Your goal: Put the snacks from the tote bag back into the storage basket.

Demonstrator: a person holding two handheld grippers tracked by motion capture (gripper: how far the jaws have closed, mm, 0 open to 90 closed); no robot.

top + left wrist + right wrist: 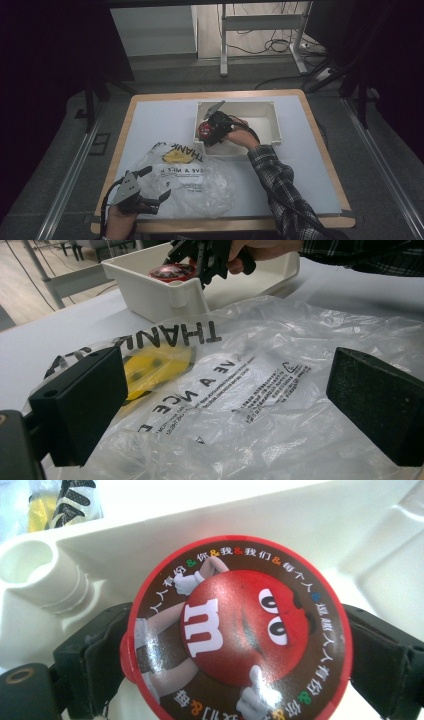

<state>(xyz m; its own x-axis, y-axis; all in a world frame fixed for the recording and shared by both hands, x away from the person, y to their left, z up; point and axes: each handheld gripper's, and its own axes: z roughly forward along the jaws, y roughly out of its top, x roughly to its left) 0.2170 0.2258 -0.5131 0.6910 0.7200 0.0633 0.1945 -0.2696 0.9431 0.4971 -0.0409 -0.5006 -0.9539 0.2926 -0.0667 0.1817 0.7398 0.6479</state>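
Candy tub [240, 630], seemingly against bin wall [115, 545]

dim room, grey floor [60, 150], white frame [260, 22] behind.

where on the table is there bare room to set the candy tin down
Bare table lies left of the white bin, above the plastic bag; another patch lies right of the bag, past the sleeve. The bin's right half is free too. Crowded: the bin's left end, where the right claw holds the tin.

Bag [192, 185] before bin [272, 120]
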